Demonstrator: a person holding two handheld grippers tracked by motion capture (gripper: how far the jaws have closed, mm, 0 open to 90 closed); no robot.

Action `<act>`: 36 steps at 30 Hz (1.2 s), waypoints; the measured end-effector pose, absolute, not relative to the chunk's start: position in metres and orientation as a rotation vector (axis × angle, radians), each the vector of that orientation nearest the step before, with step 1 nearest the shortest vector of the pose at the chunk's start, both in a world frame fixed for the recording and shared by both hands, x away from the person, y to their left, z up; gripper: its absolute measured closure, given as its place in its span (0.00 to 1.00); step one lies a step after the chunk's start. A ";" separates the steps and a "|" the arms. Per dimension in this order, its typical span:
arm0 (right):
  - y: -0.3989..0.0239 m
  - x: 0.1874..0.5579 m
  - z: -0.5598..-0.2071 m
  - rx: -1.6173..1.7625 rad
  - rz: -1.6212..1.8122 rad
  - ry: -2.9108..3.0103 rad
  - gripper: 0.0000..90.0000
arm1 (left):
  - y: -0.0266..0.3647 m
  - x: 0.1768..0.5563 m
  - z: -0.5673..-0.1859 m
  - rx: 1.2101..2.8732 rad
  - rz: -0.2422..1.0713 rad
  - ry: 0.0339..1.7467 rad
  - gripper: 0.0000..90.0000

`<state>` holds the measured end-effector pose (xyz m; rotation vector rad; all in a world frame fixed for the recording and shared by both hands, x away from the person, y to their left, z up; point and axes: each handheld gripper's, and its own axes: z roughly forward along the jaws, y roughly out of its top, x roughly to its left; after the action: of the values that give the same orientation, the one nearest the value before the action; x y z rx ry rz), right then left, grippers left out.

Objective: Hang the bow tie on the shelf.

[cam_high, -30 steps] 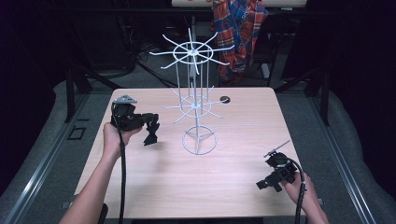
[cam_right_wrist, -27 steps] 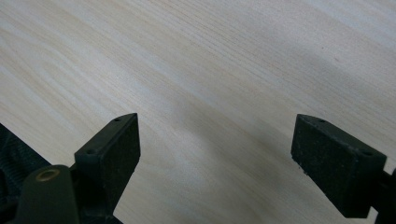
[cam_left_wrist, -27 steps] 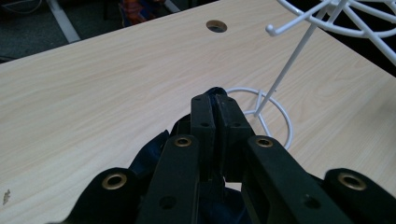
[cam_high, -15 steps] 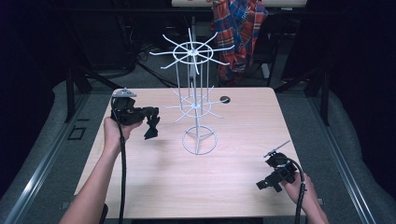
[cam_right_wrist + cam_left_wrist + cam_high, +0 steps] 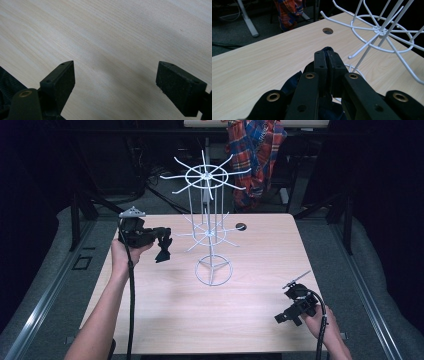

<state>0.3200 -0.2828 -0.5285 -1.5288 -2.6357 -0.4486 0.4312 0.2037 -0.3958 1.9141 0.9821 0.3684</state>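
A pale wood-grain table [image 5: 165,315] with rounded corners stands on grey flooring [image 5: 45,270] before a dark background. A white wire display rack [image 5: 210,227] rests on the tabletop slightly behind its centre, its ring-shaped base [image 5: 213,270] flat on the wood and two tiers of hooked arms spreading from a thin upright pole. A small round cable hole [image 5: 241,226] pierces the tabletop near the far edge, just right of the rack, and the rest of the surface lies bare.
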 end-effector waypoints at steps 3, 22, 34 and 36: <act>-0.283 0.320 -0.528 -1.528 -0.447 -2.636 0.17 | 0.202 0.431 -0.393 1.912 0.373 0.973 0.96; -0.283 0.320 -0.529 -1.528 -0.446 -2.637 0.17 | 0.188 0.426 -0.382 1.933 0.401 0.917 0.96; -0.283 0.319 -0.530 -1.536 -0.485 -2.625 0.17 | 0.180 0.423 -0.382 1.944 0.406 0.895 0.96; -0.283 0.320 -0.528 -1.521 -0.451 -2.637 0.17 | 0.180 0.423 -0.381 1.948 0.407 0.893 0.96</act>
<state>0.3198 -0.2831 -0.5285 -1.5205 -2.6369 -0.4506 0.4228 0.1796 -0.3814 1.9479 0.8932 0.4070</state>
